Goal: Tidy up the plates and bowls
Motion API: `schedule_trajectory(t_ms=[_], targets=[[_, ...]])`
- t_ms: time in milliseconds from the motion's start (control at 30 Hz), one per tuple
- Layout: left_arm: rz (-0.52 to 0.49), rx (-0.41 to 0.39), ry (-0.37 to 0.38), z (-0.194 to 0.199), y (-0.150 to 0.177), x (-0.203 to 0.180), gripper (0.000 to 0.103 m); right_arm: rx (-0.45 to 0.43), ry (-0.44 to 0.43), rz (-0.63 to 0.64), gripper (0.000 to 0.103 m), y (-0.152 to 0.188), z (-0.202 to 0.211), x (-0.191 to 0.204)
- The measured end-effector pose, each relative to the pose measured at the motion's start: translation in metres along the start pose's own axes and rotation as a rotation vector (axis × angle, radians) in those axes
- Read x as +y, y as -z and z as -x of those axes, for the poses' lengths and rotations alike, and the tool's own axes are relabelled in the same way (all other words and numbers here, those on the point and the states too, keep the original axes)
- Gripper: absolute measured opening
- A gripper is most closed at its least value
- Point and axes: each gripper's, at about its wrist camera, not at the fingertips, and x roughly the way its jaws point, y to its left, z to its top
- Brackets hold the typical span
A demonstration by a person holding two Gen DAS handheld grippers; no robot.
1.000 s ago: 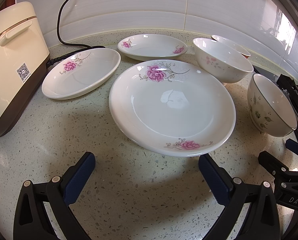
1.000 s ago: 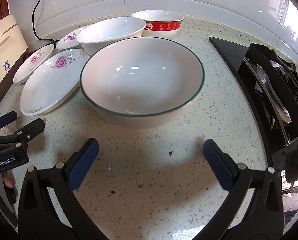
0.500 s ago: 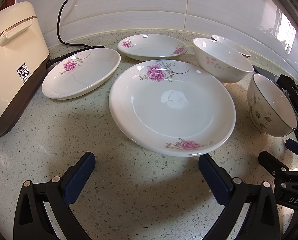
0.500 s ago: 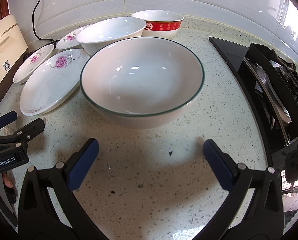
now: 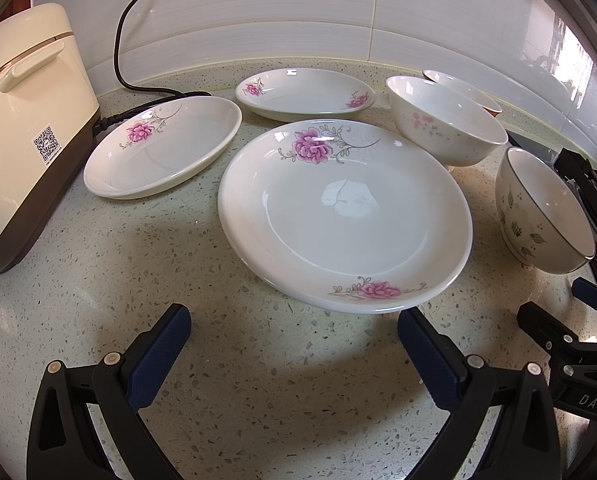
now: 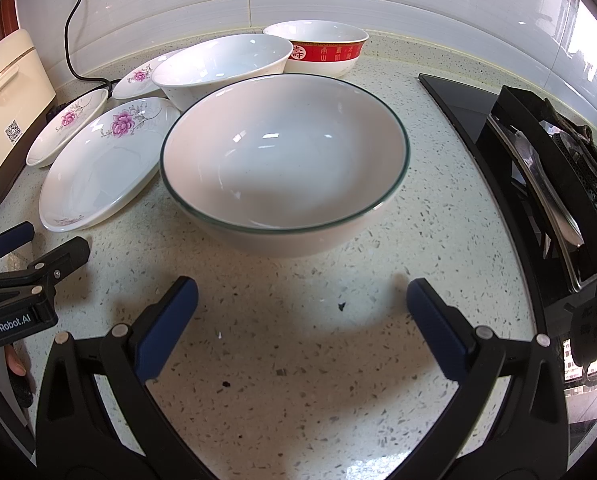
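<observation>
My left gripper [image 5: 294,328] is open and empty, just short of the near rim of a large white plate with pink flowers [image 5: 344,216]. Two smaller flowered plates lie behind it, one on the left [image 5: 164,148] and one at the back [image 5: 306,90]. My right gripper [image 6: 302,300] is open and empty in front of a big white bowl with a green rim [image 6: 284,160]. Behind that bowl stand a plain white bowl [image 6: 222,64] and a red-banded bowl [image 6: 318,46]. The large plate also shows in the right wrist view [image 6: 98,168].
A cream rice cooker [image 5: 22,120] with a black cord [image 5: 126,40] stands at the left. A black gas stove [image 6: 558,168] borders the speckled counter [image 6: 298,380] on the right. A tiled wall closes the back.
</observation>
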Motion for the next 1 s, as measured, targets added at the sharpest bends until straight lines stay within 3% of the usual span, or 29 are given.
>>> schedule_trajectory(t_ms=[667, 867, 1000], targets=[[-0.003, 0.0, 0.004, 0.0, 0.001, 0.0, 0.103, 0.0, 0.0, -0.001, 0.103, 0.002, 0.001, 0.0], [-0.084, 0.033, 0.071, 0.001, -0.001, 0.004, 0.103, 0.023, 0.025, -0.041, 0.103, 0.003, 0.001, 0.005], [-0.033, 0.037, 0.184, 0.008, -0.004, 0.024, 0.103, 0.027, -0.034, 0.037, 0.103, 0.007, 0.006, 0.016]])
